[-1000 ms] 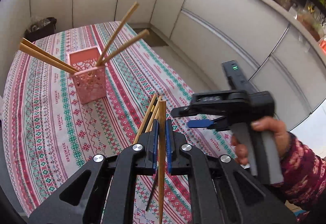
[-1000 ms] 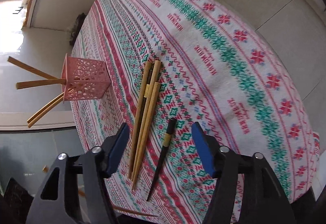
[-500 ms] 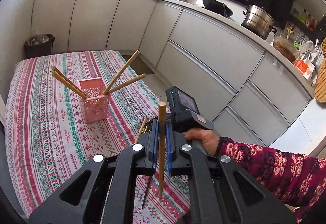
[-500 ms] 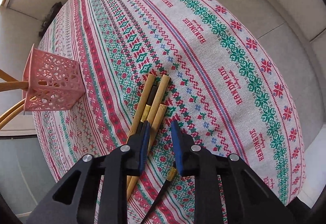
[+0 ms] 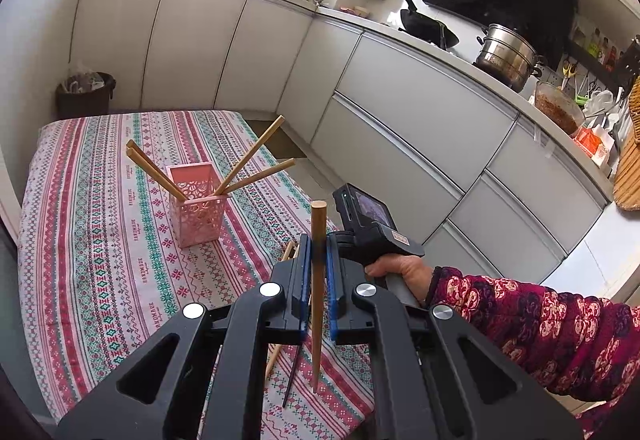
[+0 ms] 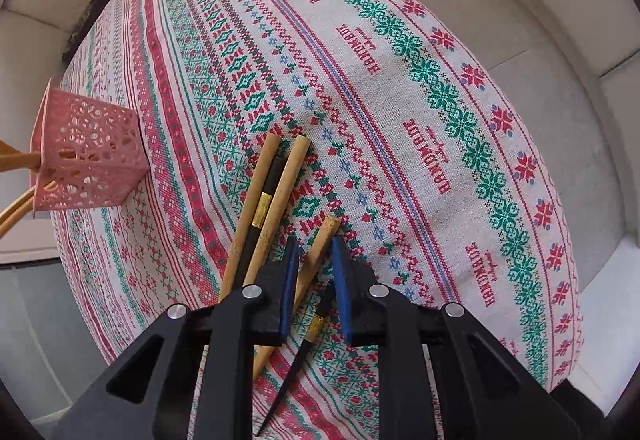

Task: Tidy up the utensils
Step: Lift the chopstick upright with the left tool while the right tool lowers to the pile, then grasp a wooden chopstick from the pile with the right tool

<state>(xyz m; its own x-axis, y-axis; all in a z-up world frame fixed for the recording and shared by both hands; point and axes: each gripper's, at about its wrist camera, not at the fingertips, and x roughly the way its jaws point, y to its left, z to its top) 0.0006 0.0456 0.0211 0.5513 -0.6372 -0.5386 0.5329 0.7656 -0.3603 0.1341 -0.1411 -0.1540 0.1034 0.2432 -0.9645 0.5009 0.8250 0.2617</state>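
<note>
My left gripper (image 5: 316,258) is shut on a wooden chopstick (image 5: 318,280) and holds it upright above the table. A pink lattice holder (image 5: 196,206) with several wooden chopsticks leaning out stands further back; it also shows at the left of the right wrist view (image 6: 86,156). My right gripper (image 6: 314,258) is low over the table, its jaws narrowly apart around a wooden chopstick (image 6: 322,248) that lies on the cloth. Two more wooden chopsticks (image 6: 280,196) and a black one (image 6: 264,200) lie beside it. Another black chopstick (image 6: 296,364) lies under the right jaw.
The table has a patterned red and green tablecloth (image 6: 400,80) and its edge falls away to the right. White kitchen cabinets (image 5: 400,112) stand beyond the table. A dark bin (image 5: 84,94) sits in the far corner.
My left gripper has risen with its chopstick and tilted up toward the kitchen. My right gripper has dropped to the table and closed from wide open to a narrow gap around a wooden chopstick.
</note>
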